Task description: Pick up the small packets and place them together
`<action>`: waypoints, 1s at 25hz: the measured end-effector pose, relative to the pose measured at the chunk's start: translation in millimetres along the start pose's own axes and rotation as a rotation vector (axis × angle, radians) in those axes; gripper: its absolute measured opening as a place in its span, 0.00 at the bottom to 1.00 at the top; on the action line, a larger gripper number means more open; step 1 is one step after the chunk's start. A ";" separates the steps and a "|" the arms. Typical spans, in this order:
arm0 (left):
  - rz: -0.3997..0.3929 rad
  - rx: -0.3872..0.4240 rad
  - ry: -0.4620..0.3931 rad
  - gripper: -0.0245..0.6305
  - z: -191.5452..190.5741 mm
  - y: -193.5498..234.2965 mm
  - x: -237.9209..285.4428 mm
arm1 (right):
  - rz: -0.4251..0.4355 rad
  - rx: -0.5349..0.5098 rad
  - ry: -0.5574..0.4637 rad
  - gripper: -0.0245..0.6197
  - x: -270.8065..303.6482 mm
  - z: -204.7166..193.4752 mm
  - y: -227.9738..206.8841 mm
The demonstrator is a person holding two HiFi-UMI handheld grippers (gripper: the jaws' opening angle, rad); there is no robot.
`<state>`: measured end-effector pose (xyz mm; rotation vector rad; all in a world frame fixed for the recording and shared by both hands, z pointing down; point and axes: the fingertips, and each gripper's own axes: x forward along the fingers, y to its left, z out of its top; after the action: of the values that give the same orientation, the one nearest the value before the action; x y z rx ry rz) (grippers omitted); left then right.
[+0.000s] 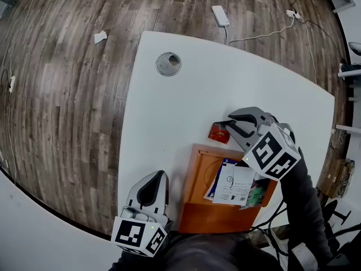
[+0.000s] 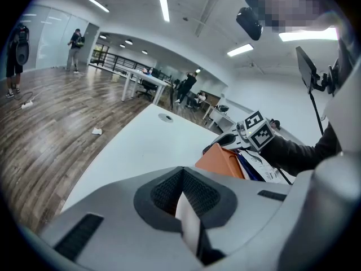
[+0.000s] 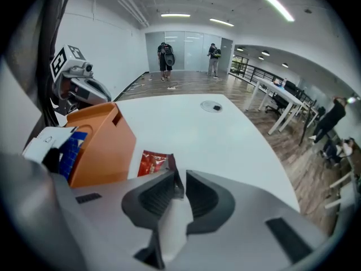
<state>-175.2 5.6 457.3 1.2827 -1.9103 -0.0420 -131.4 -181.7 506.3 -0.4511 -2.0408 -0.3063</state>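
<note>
A small red packet lies on the white table just beyond the orange box. My right gripper is at the packet's right side. In the right gripper view the packet has its edge between the right gripper's jaws, resting against the left one. The jaws stand narrow with a slim gap showing. Inside the box lie white and blue packets and a green one. My left gripper hovers at the table's near edge, left of the box, shut and empty.
A round cable grommet sits in the table's far part. On the wooden floor lie a white power strip and a paper scrap. People stand far off in the room. The table's curved left edge is close to my left gripper.
</note>
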 end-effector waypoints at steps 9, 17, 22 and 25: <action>0.012 -0.003 0.003 0.04 -0.7 1.5 -3.1 | 0.029 -0.003 -0.002 0.11 2.0 -0.5 1.3; 0.015 0.002 -0.012 0.04 0.1 -0.1 -7.4 | 0.022 0.014 -0.013 0.05 -1.5 -0.8 2.1; 0.000 0.015 -0.028 0.04 3.7 -7.3 -11.7 | -0.010 0.024 -0.034 0.05 -15.6 5.7 0.9; -0.020 0.030 -0.042 0.04 7.3 -15.0 -16.0 | -0.038 0.027 -0.046 0.05 -27.4 9.9 2.7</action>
<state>-166.2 8.0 436.1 1.3300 -1.9402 -0.0513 -125.7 -180.6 477.6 -0.4060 -2.0980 -0.2933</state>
